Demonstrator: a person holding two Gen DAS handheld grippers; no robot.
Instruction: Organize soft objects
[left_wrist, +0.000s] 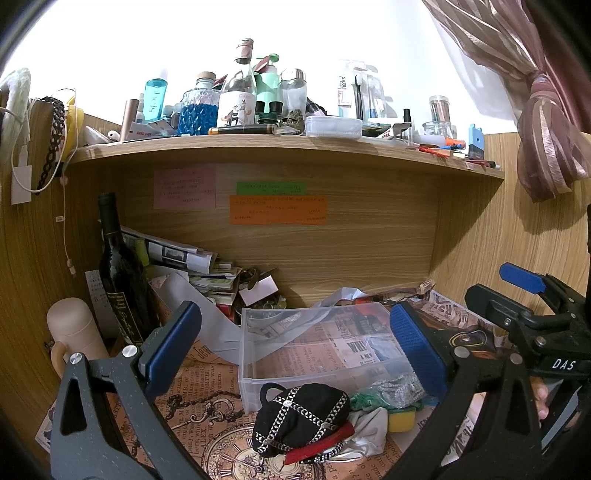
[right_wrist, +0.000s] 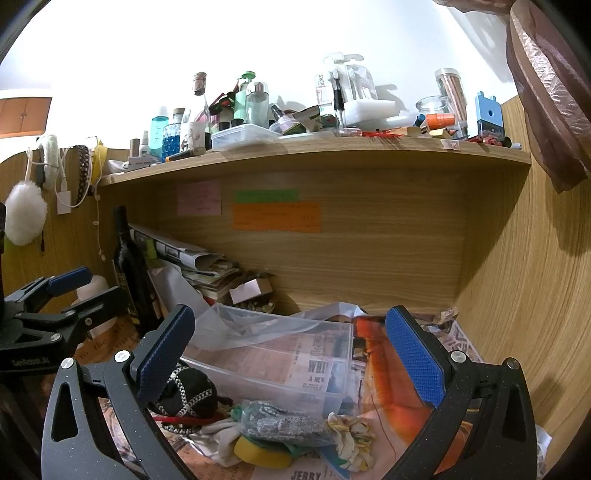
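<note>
A clear plastic bin stands on the newspaper-covered desk, also in the right wrist view. In front of it lies a pile of soft things: a black cap with silver trim, a grey glittery cloth, a yellow sponge, a white cloth and a flowered cloth. My left gripper is open and empty above the cap. My right gripper is open and empty above the pile. The right gripper also shows in the left wrist view.
A dark wine bottle and a beige flask stand at the left. Stacked papers lie behind the bin. A cluttered shelf with bottles runs overhead. Wooden walls close both sides; a curtain hangs right.
</note>
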